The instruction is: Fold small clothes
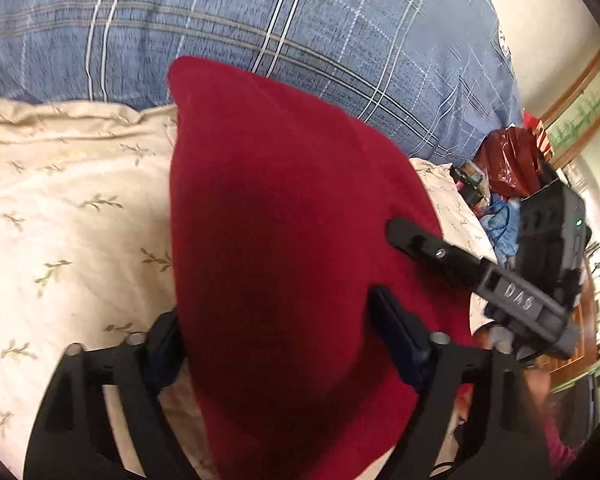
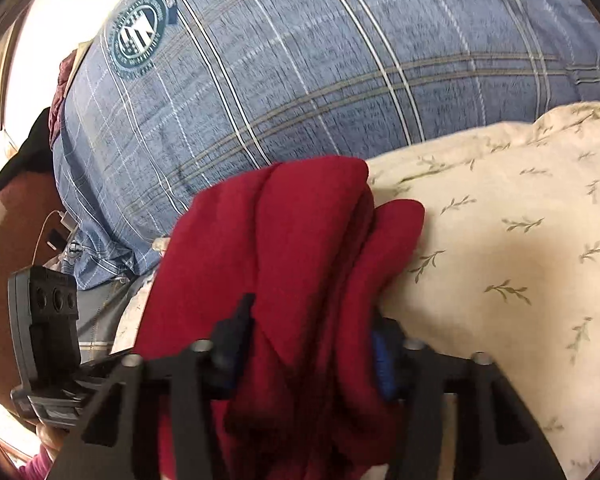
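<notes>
Red cloth (image 1: 276, 240) lies bunched on the cream leaf-print sheet (image 1: 68, 208), both the left gripper (image 1: 274, 344) and the right gripper (image 2: 312, 344) pinching it, near the blue plaid pillow (image 2: 300, 60).

- My left camera reads "DAS" in raised grey letters on the dark body of my right gripper (image 1: 518, 298), which reaches in from the right.
- My right camera shows a round teal-and-white emblem (image 2: 138, 34) printed on the blue plaid pillow (image 2: 320, 80); lettering runs round its ring, but it is too blurred for me to read.
- I can read nothing else in either view.
</notes>
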The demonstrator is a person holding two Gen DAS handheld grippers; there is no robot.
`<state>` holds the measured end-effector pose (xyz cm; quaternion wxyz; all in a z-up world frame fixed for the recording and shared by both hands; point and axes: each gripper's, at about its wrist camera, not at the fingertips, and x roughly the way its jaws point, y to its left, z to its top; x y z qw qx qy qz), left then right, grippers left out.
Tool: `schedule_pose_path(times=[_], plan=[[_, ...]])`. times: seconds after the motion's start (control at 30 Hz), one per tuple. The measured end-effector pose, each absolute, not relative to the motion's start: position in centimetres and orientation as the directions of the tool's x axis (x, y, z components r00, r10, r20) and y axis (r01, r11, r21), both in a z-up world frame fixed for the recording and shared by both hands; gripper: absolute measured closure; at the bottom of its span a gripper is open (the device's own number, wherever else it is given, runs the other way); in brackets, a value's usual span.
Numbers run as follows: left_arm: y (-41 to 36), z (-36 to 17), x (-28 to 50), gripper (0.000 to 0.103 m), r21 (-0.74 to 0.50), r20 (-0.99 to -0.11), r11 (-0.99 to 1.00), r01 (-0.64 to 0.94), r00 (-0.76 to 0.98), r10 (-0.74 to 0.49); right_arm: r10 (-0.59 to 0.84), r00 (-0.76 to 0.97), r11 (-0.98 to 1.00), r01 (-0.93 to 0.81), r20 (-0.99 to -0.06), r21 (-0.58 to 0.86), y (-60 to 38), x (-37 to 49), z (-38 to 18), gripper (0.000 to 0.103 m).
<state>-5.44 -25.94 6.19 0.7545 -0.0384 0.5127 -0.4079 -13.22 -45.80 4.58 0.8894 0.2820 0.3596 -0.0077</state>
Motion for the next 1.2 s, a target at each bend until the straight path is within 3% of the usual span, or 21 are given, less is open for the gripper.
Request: schedule_pose_path(times=[0.13, 0.37, 0.4, 0.5, 0.77, 0.83, 1.0, 1.2], plan=[[-23.9, 8.4, -6.6, 0.035, -0.524, -0.723, 0.634, 0.569, 0.096, -0.684, 0.232, 0.753, 0.794, 0.219, -0.616, 0.567, -45.5, -14.9, 6.5, 0.066], [-17.4, 11.1, -11.2, 0.035, -0.437, -0.759, 0.689, 0.578, 0.174, -0.627, 0.368, 0.708, 0.768, 0.134, -0.602, 0.627, -40.6, -18.0, 7.7, 0.061], [-16.9, 10.4, -11.5, 0.035, -0.407, -0.781, 0.718, 0.565, 0.192, -0.595, 0.359, 0.686, 0.797, 0.127, -0.633, 0.590, -39.5, -18.0, 7.1, 0.056], [-16.4, 7.7, -12.0, 0.033, -0.336, -0.839, 0.788, 0.516, 0.216, -0.499, 0.239, 0.633, 0.884, 0.173, -0.737, 0.435, -37.5, -18.2, 6.0, 0.056], [-14.6, 9.5, -13.2, 0.028, -0.237, -0.791, 0.857, 0.458, 0.422, -0.444, 0.170, 0.703, 0.959, 0.045, -0.691, 0.281, -33.3, -21.8, 11.6, 0.060], [-14.4, 9.7, -13.3, 0.028, -0.202, -0.782, 0.880, 0.431, 0.470, -0.410, 0.176, 0.689, 0.973, -0.012, -0.703, 0.232, -31.5, -22.0, 11.1, 0.065], [-13.2, 10.0, -13.6, 0.028, -0.139, -0.760, 0.907, 0.398, 0.544, -0.355, 0.040, 0.641, 0.993, 0.060, -0.766, 0.103, -31.0, -20.7, 6.9, 0.065], [-12.7, 11.2, -14.9, 0.028, -0.106, -0.723, 0.909, 0.403, 0.597, -0.348, 0.041, 0.674, 0.989, 0.077, -0.738, 0.126, -31.0, -22.0, 8.6, 0.061]])
